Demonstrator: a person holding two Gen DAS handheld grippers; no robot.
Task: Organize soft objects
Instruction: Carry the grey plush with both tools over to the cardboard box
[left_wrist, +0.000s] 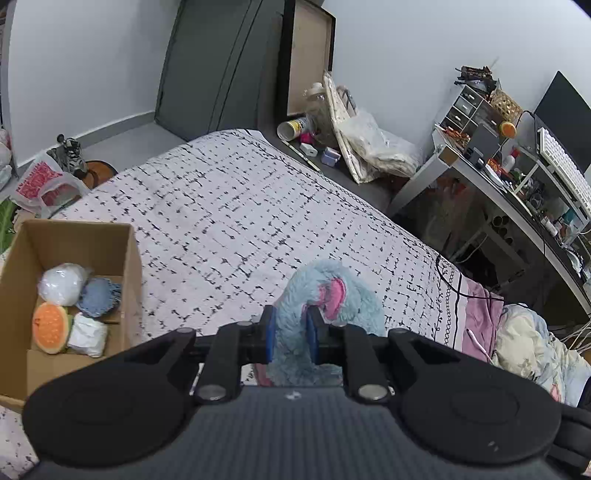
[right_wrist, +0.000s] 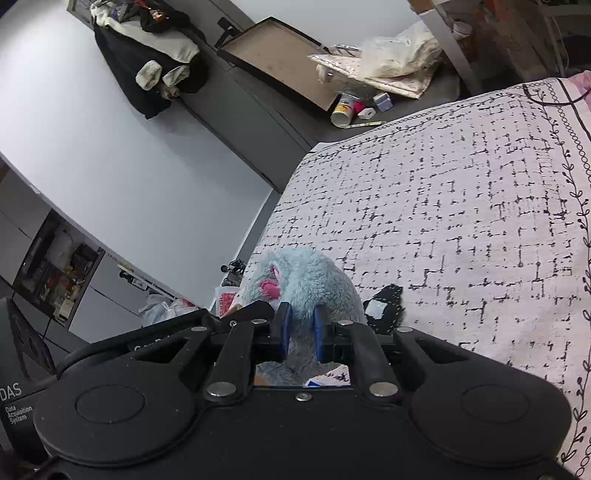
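My left gripper (left_wrist: 291, 334) is matte black, with blue pads (left_wrist: 270, 334) on its fingers, two round discs on the housing, silver rivets at the linkage pivots and a ribbed grey centre panel. My right gripper (right_wrist: 301, 332) matches it, with blue pads (right_wrist: 284, 330), and white "Data Acquisition System" lettering shows beside it at lower left.
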